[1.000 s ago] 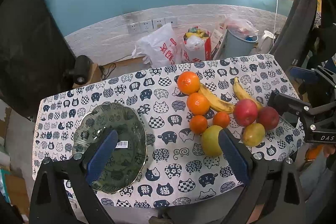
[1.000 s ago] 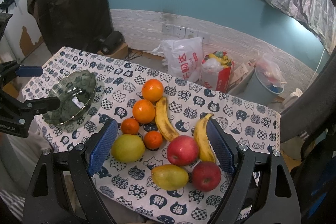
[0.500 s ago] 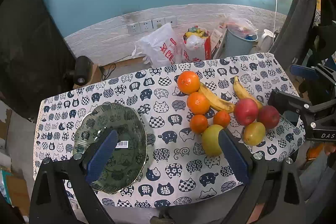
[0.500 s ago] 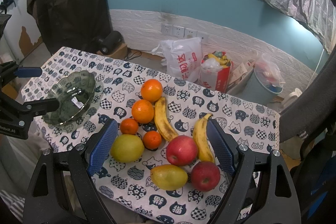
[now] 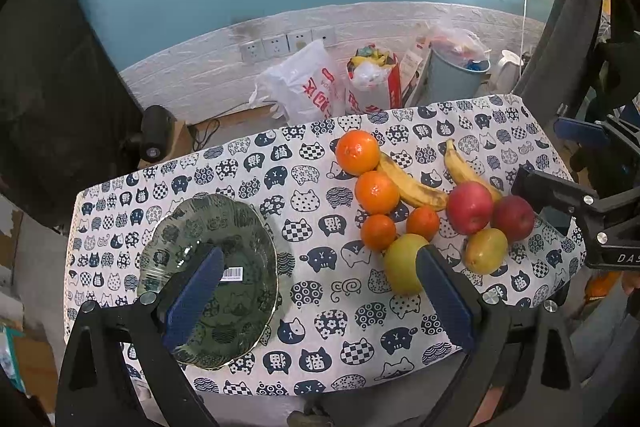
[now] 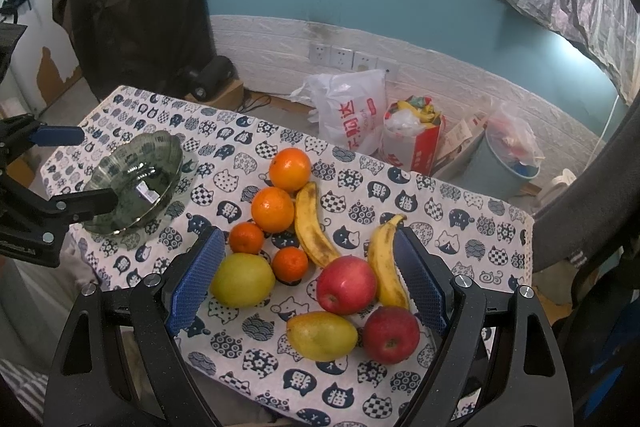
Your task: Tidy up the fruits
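A: Fruits, where are they?

B: Clustered on the cat-print tablecloth (image 6: 248, 143), below and ahead of the right gripper (image 6: 308, 281): two large round oranges (image 6: 289, 169), two small tangerines (image 6: 246, 237), two spotted yellow bananas (image 6: 312, 223), two red apples (image 6: 346, 284), a round yellow-green pear (image 6: 242, 280) and a yellow mango-shaped fruit (image 6: 321, 335).

A: Is that gripper holding anything?

B: No, its blue-padded jaws stand wide apart above the apples and pear.

A: And the left gripper (image 5: 316, 293)?

B: Also spread wide, empty. A dark green scalloped glass plate (image 5: 208, 279) with a barcode sticker lies under its left finger; the pear sits just beside its right finger.
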`<state>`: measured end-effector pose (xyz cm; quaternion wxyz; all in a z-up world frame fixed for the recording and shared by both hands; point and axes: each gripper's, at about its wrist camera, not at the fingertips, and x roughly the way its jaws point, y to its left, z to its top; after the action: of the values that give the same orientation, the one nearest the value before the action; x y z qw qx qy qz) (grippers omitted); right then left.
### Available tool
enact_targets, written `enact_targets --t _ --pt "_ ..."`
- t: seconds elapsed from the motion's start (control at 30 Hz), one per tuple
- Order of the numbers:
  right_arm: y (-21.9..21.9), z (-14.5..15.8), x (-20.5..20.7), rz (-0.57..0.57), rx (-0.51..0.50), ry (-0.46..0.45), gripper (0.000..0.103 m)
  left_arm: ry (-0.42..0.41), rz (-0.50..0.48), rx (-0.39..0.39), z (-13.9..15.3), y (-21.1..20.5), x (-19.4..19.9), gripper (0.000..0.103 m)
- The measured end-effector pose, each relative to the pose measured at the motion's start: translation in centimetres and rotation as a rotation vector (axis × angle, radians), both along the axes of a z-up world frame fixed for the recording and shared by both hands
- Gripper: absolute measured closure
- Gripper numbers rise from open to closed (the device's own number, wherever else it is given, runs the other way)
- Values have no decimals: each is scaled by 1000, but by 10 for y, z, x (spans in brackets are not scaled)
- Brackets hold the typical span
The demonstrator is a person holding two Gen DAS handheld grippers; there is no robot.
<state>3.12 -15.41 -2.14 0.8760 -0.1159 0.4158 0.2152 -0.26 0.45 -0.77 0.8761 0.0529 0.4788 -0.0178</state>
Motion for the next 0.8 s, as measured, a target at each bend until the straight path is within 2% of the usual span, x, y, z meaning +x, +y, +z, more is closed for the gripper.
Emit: enact_targets --t 0.53,0.8 --pt "-4 -4 1 -4 2 13 18 18 -23 17 -13 -12 4 5" --pt "-20 -17 14 -46 -26 48 18 72 -44 28 -28 -26 20 5"
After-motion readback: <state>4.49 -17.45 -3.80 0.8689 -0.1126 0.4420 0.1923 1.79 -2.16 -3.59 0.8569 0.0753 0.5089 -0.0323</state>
